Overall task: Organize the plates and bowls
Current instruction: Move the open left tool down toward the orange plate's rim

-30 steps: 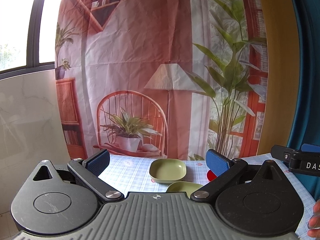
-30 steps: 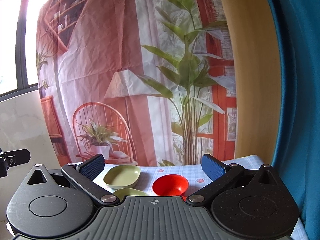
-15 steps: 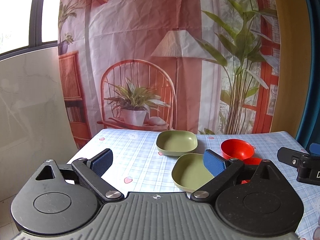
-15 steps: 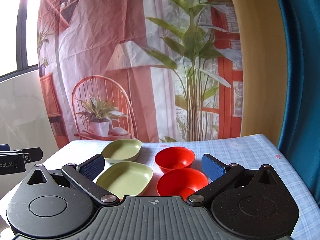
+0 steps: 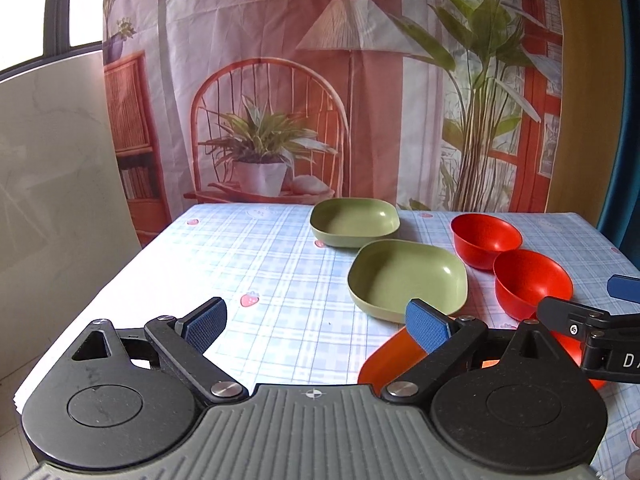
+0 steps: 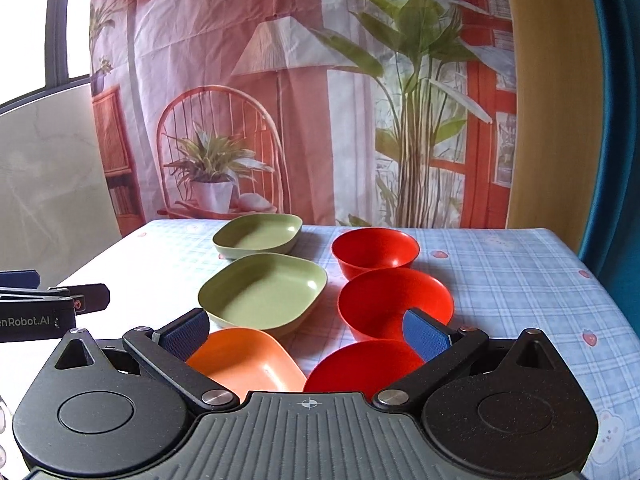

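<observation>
Two green square plates stand in a line on the checked tablecloth: the far one [image 6: 258, 236] [image 5: 355, 222] and the near one [image 6: 264, 290] [image 5: 408, 278]. An orange plate [image 6: 246, 362] [image 5: 390, 362] lies nearest me. To their right run three red bowls: far [image 6: 375, 250] [image 5: 486, 238], middle [image 6: 394, 300] [image 5: 532, 280] and near [image 6: 362, 364]. My right gripper [image 6: 306, 334] hovers open above the orange plate and near red bowl, holding nothing. My left gripper [image 5: 316, 326] is open over bare cloth, left of the plates.
The table [image 5: 256, 264] has its left edge beside a pale marble wall [image 5: 56, 168]. A printed backdrop [image 6: 320, 92] hangs behind the far edge, a blue curtain [image 6: 616, 120] at the right. Each gripper's fingers show at the other view's side edge.
Both cameras have tilted downward and moved closer over the table. The orange plate and the nearest red bowl have come into view. Both grippers stayed open.
</observation>
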Available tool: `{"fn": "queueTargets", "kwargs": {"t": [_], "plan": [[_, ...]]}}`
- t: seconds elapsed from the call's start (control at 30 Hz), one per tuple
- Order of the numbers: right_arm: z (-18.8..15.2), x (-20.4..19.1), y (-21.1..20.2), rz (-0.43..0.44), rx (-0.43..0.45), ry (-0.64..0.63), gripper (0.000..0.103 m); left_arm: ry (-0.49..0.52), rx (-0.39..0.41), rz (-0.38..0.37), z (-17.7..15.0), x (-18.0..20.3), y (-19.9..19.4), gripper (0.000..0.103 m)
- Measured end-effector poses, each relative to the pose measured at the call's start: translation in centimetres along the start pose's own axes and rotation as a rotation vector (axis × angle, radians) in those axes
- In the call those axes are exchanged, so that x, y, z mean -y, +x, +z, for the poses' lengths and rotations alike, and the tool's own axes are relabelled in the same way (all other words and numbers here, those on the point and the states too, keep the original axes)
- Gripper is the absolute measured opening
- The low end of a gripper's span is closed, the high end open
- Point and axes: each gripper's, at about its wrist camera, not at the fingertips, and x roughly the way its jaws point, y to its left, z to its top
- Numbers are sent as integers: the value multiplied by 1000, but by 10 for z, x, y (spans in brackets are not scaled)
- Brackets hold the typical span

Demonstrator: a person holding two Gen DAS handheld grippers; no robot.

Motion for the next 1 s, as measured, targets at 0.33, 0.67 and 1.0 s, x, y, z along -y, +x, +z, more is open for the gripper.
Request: {"fn": "queueTargets", "kwargs": {"t": [0.33, 0.67, 1.0], "plan": [[-14, 8, 12, 8, -55, 48, 100, -14, -74, -14, -19, -5, 15, 96], [-17, -1, 13, 66, -79, 3, 73, -16, -167, -92, -32, 3, 28, 73], [-21, -7, 12, 143, -106, -13, 55, -20, -208, -151, -36, 8, 33, 44]]}}
